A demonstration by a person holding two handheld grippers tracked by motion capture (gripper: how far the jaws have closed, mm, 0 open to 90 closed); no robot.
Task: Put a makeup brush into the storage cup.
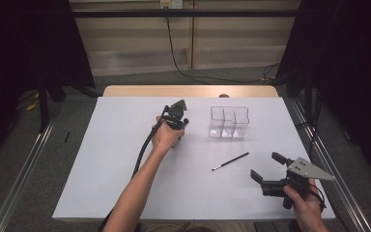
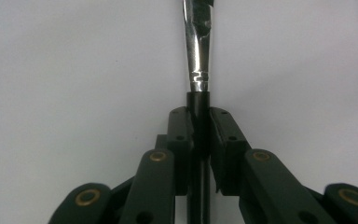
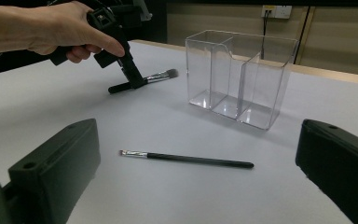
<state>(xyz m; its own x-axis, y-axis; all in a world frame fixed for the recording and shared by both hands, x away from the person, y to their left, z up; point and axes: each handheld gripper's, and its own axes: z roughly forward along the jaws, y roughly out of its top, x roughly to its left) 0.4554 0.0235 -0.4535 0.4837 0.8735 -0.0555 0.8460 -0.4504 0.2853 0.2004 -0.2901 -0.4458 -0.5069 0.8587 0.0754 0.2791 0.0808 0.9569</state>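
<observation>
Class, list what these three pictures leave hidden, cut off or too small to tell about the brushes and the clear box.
- Thick brush: left gripper view, bristles cut off by the top edge.
- Same brush, high view: hidden under the left gripper.
- Thin brush: high view, bristles too small to tell.
- Clear box: right gripper view, back wall blurred through the plastic.

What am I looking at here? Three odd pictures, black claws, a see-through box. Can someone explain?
A person works at a white table with hand-held tongs, one per hand. One picture looks down from above; the other two come from cameras riding on each tool. The left tongs are shut on a thick brush, low by the table. The right tongs are open and hold nothing. A thin brush lies on the table, near a clear, empty three-part box.
</observation>
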